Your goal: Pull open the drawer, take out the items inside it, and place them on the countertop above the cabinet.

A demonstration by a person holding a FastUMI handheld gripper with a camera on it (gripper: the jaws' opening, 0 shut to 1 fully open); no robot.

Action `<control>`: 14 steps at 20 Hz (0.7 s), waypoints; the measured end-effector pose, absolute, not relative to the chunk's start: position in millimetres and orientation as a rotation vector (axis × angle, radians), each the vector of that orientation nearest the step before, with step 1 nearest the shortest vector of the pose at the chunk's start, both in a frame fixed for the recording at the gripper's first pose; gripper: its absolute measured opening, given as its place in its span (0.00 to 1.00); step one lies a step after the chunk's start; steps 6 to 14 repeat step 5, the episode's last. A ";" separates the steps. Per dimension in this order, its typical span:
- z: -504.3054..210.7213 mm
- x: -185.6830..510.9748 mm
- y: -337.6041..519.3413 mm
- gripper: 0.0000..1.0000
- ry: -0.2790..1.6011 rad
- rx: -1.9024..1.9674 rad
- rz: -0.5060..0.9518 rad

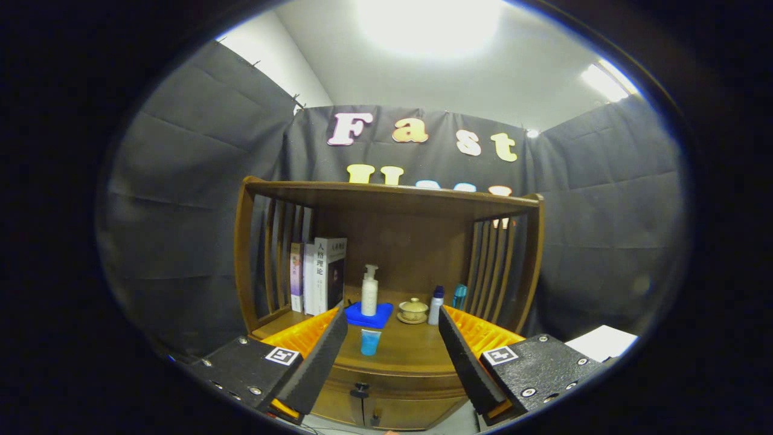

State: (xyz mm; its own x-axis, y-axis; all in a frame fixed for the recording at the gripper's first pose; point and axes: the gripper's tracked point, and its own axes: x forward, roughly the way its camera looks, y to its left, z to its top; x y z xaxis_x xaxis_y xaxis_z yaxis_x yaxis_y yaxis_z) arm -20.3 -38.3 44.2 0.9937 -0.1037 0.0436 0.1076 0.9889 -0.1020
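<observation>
Wooden cabinet (386,290) dead ahead, open shelf unit on top, slatted sides. Its worktop (398,350) already carries a fair bit: books (317,275) standing at the back left, white pump bottle (369,290) on a blue pad (368,316), small lidded cup (413,309) on a saucer, two small bottles (436,305) at the back right, and a blue cup (369,341) near the front edge.

Drawer (392,383) sits just under the worktop edge, and looks fully shut: front flush, no gap I can make out. Small dark handle (360,389) on it, left of centre. Below that, cabinet doors, partly cut off.

Progress: I'd say step one isn't done yet. Drawer still to be pulled, contents unseen, nothing to say what's inside. Can't tell if anything on the worktop came from it.

Gripper (392,356): jaws wide open, holding nothing, held up in front of the cabinet. The blue cup shows between them, further off. The handle lies below and ahead of them, nearer the left finger, not touched.

Next move, my guess: drop lower, line up on the handle, close in.
</observation>
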 end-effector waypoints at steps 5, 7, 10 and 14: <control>37.8 -24.9 -27.0 0.95 -0.029 -0.064 -0.123; 37.8 -24.9 -27.0 0.95 -0.029 -0.064 -0.123; 37.8 -24.9 -27.0 0.95 -0.029 -0.064 -0.123; 37.8 -24.9 -27.0 0.95 -0.029 -0.064 -0.123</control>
